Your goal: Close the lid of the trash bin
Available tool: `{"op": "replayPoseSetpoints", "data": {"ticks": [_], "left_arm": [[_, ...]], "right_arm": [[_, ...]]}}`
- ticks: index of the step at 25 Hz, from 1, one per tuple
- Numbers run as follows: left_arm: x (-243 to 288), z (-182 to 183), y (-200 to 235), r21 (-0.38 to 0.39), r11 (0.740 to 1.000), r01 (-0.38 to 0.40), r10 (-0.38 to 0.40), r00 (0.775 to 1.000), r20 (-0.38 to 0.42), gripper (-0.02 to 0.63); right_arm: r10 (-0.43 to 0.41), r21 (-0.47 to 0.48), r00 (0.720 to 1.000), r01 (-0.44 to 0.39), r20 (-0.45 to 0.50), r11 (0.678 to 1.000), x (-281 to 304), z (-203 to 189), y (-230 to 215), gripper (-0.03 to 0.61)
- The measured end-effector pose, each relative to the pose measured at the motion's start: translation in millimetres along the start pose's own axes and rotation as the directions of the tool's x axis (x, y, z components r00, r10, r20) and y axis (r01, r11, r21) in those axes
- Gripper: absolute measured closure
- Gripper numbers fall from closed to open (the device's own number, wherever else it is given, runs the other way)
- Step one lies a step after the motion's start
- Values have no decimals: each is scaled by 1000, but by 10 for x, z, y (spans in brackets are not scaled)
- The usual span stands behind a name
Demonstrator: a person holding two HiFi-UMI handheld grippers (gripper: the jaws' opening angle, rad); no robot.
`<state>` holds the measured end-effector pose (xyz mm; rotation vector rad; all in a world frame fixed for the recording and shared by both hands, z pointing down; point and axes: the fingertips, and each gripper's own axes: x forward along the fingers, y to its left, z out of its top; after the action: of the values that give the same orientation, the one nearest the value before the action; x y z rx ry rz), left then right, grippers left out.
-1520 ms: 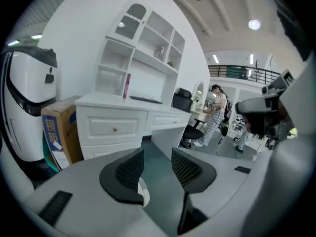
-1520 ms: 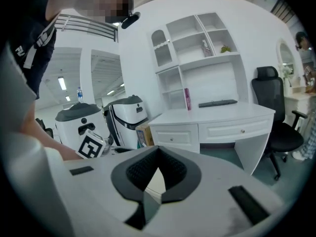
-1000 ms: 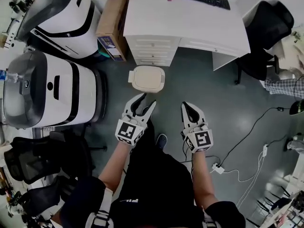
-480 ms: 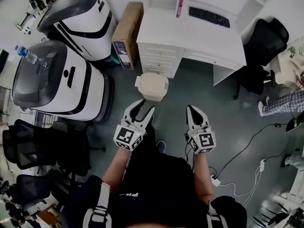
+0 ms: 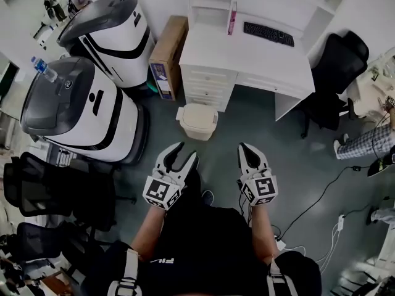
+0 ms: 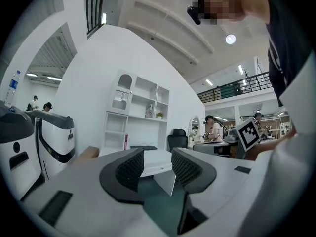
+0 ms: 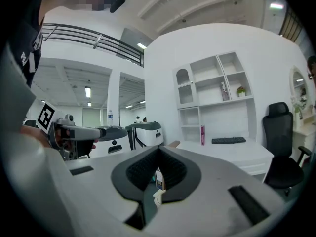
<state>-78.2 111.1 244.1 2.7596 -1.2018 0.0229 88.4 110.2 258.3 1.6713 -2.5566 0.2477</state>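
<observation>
- Left gripper: I find its fingers standing apart, with nothing between them.
- Right gripper: I find its fingertips meeting and nothing held.
- Bin: it stands on the floor ahead of both grippers, apart from them, nearer the left one. It is just in front of the desk drawers. Its lid lies flat on top.
- Box: it leans at the desk's left side, beyond the bin.
- Keyboard: it lies on the desk top, farthest out.

Left gripper, right gripper raised, drawn back from trash bin; more room visible.
</observation>
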Motion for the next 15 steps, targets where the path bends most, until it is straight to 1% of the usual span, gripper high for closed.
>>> {"op": "replayPoseSetpoints", "data": {"ticks": [2, 4, 7, 11, 13, 15], "left_arm": [[-75, 2, -57, 8, 1000, -6, 6, 1000, -6, 434], [-108, -29, -115, 27, 1000, -5, 5, 1000, -24, 433], [-121, 15, -172, -3, 1000, 9, -9, 1000, -9, 434], [-94, 118, -218, -2, 1000, 21, -21, 1000, 1, 433], [-92, 170, -183, 10, 1000, 19, -19, 1000, 1, 434], [-107, 221, -105, 16, 1000, 14, -14, 1000, 7, 433]], "right_arm": [[6, -9, 1000, -6, -2, 1000, -58, 21, 50, 572], [15, -42, 1000, -15, -1, 999, -125, 80, 122, 572], [23, -78, 1000, -22, 12, 997, -170, 171, 213, 572], [2, -43, 999, 0, 41, 999, -168, 224, 200, 572], [-7, -26, 999, 8, 53, 1000, -160, 240, 194, 572], [-9, -29, 998, 11, 62, 1000, -131, 268, 196, 572]]}}
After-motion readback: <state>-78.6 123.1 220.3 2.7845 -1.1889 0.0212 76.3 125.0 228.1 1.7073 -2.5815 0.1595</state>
